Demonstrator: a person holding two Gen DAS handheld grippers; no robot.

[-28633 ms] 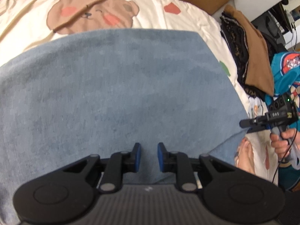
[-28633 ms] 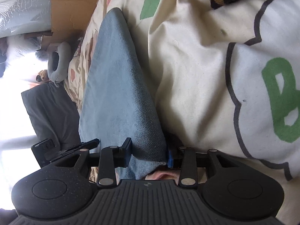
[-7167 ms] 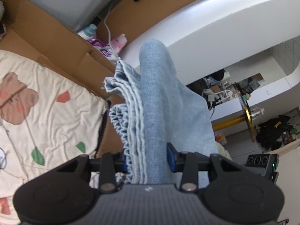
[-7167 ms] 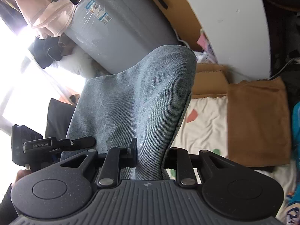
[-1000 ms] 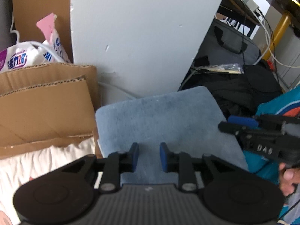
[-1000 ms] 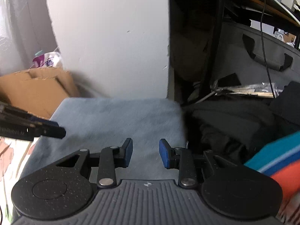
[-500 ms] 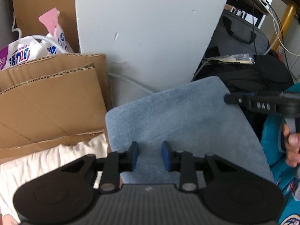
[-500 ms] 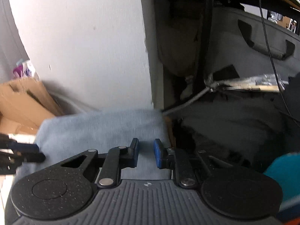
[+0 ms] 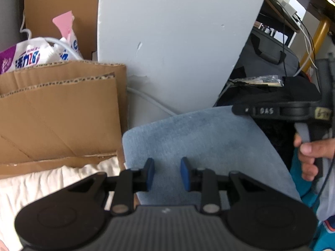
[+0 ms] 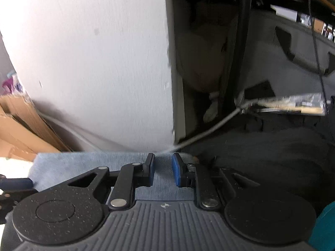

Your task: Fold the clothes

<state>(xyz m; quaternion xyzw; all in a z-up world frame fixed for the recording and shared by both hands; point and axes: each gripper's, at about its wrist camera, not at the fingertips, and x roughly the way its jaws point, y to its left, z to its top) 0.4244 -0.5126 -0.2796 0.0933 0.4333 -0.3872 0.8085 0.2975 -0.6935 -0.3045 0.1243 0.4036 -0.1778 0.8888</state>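
Observation:
A folded blue denim garment (image 9: 209, 138) lies flat at the corner of the bed, against a white panel. My left gripper (image 9: 166, 172) hovers over its near edge, open, with nothing between the blue pads. My right gripper (image 10: 163, 171) sits over the garment's far edge (image 10: 83, 163). Its jaws stand a narrow gap apart, and flat denim shows beneath them. In the left wrist view the right gripper (image 9: 238, 109) reaches in from the right over the garment's far right corner, held by a hand (image 9: 309, 159).
Cardboard sheets (image 9: 58, 113) and a detergent bag (image 9: 31, 52) stand to the left. The white panel (image 9: 171, 41) rises just behind the garment. Black bags (image 9: 270, 56) and a grey cable (image 10: 209, 131) fill the right. Cream bedding (image 9: 52, 184) lies at lower left.
The right gripper moved forward to the denim's far edge and its jaws narrowed over the last second. The left gripper stayed open and shifted slightly back.

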